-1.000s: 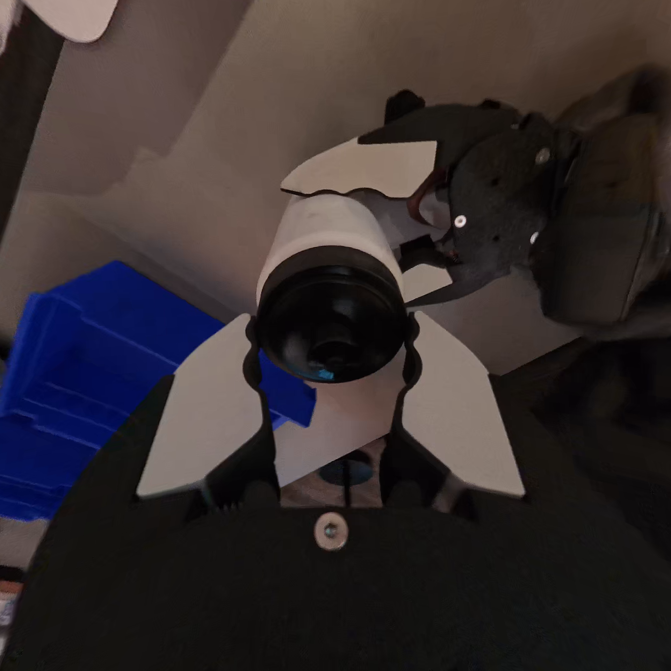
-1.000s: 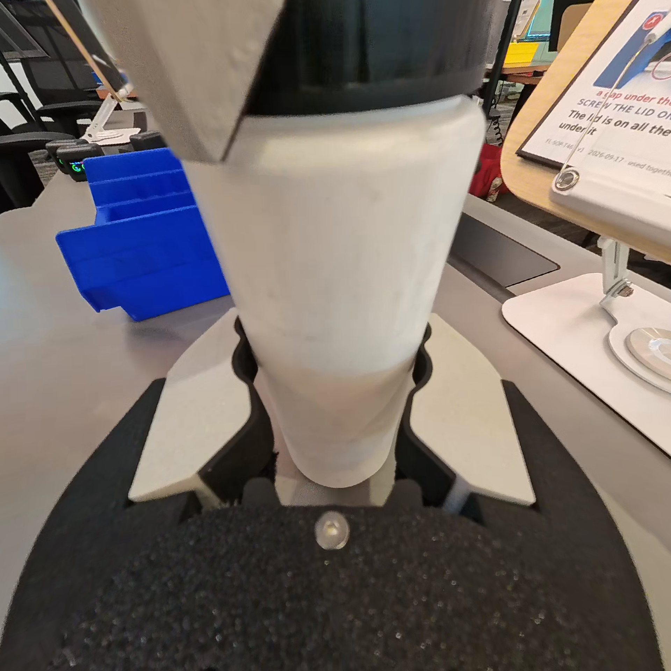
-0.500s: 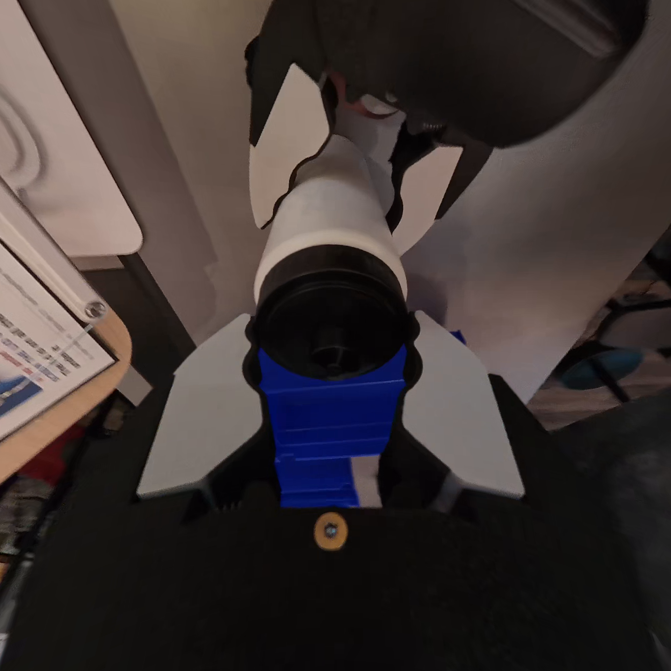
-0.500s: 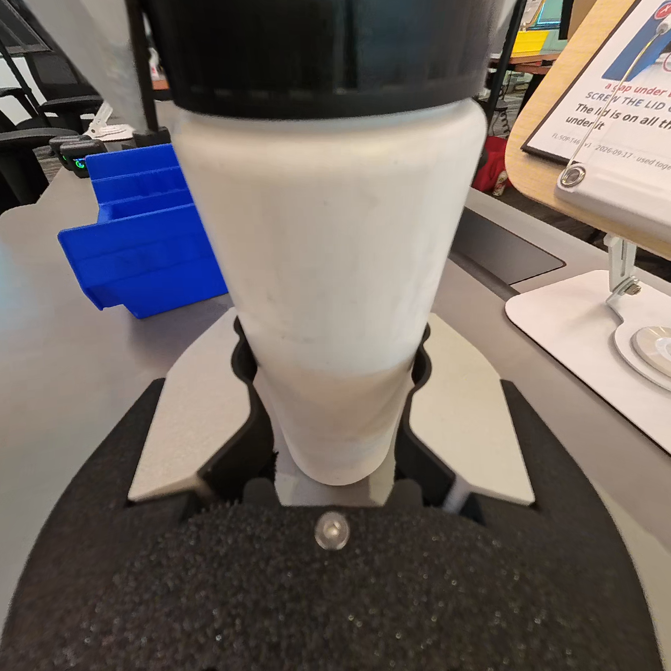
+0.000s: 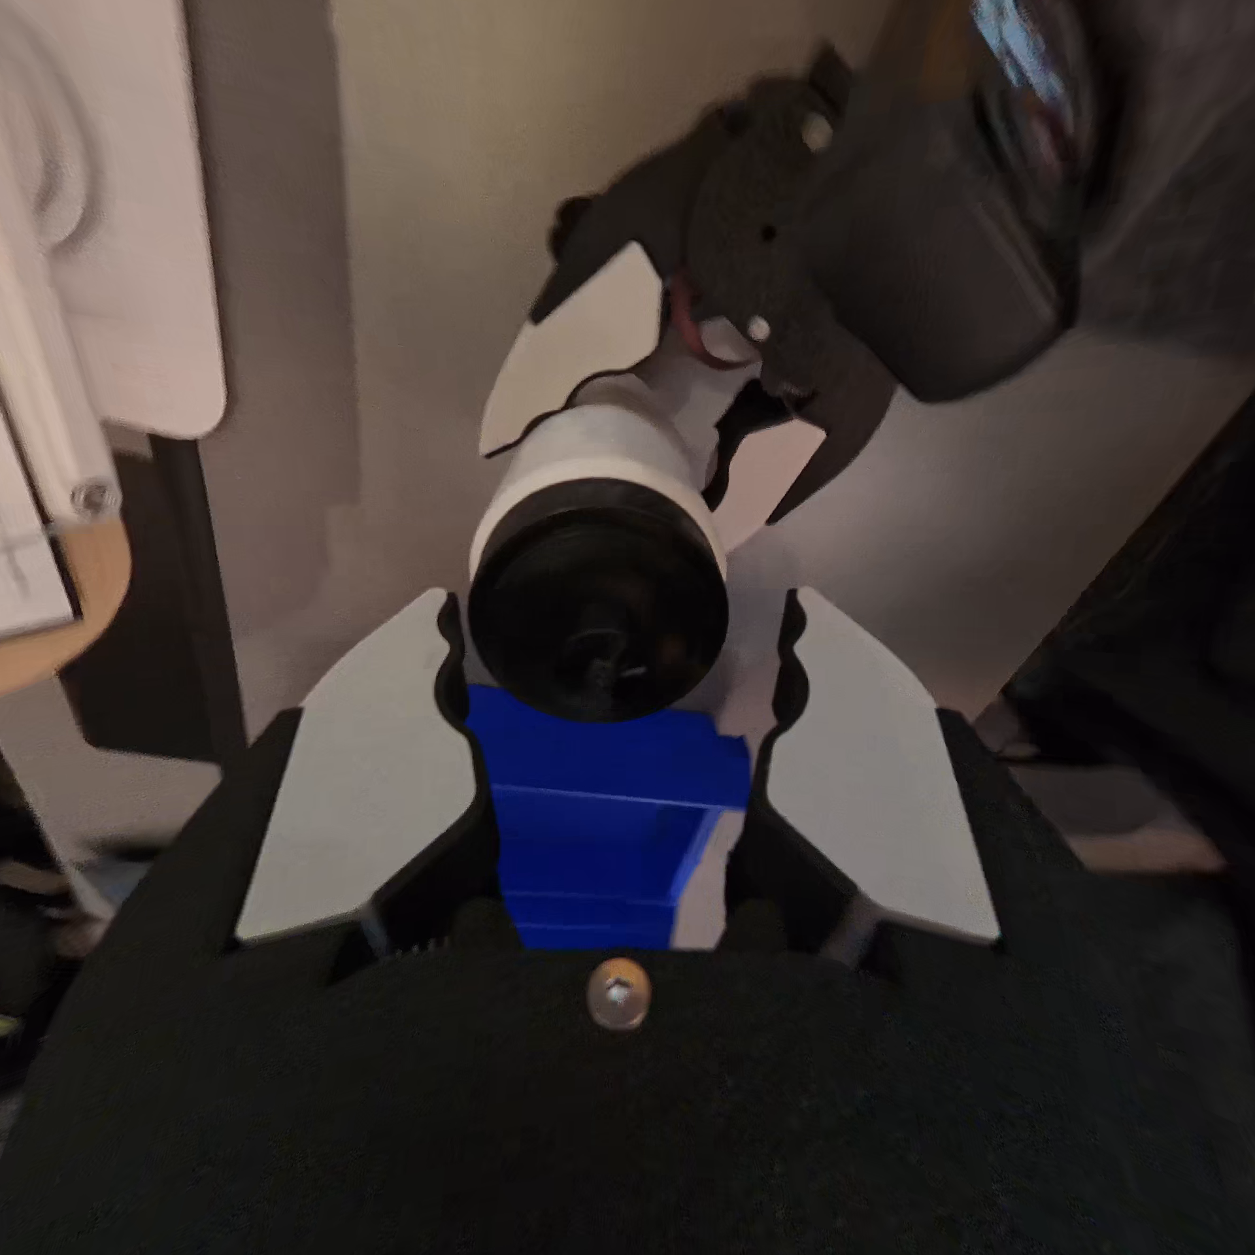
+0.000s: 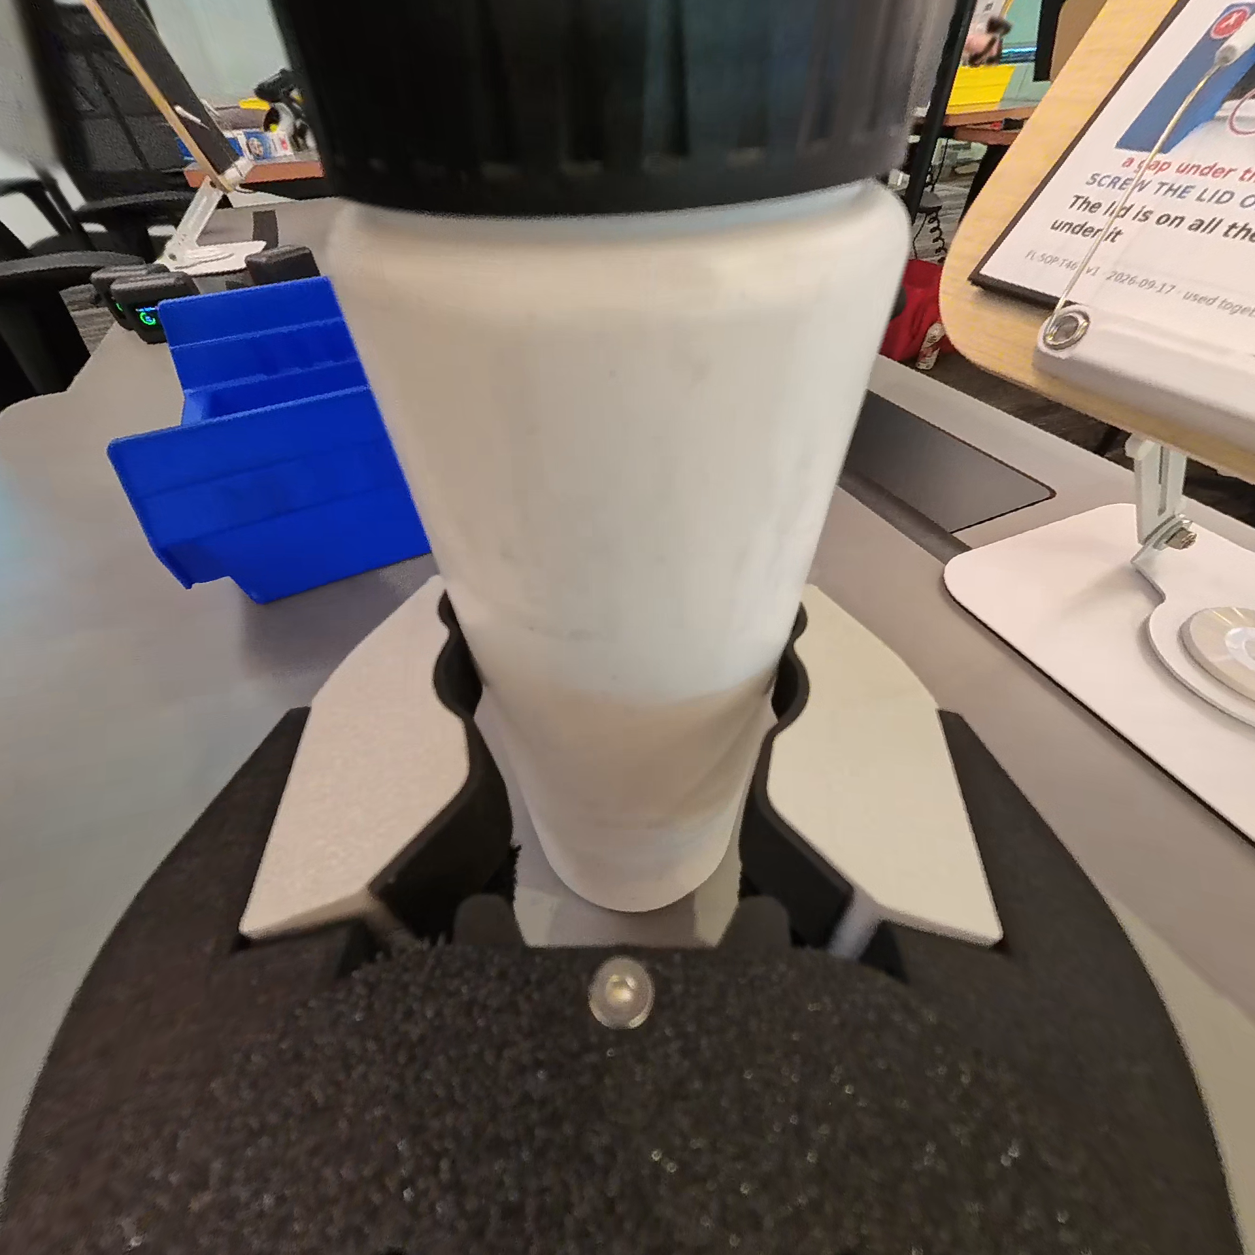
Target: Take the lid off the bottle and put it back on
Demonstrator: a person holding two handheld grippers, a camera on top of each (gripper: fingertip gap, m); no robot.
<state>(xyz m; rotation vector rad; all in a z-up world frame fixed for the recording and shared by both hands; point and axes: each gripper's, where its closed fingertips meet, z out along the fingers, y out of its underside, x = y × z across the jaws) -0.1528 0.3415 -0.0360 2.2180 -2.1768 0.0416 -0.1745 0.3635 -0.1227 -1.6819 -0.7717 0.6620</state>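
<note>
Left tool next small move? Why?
Probably close the left tool back onto the black lid before turning. Its jaws stand open: the left one sits at the lid's edge, the right one clearly apart from it. The lid sits on the white bottle, which the right tool clamps low on the body, above the grey table. Without a grip, no twist can pass to the lid.

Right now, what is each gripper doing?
Left gripper: open around the black lid, not clamping.
Right gripper: shut on the white bottle.
</note>
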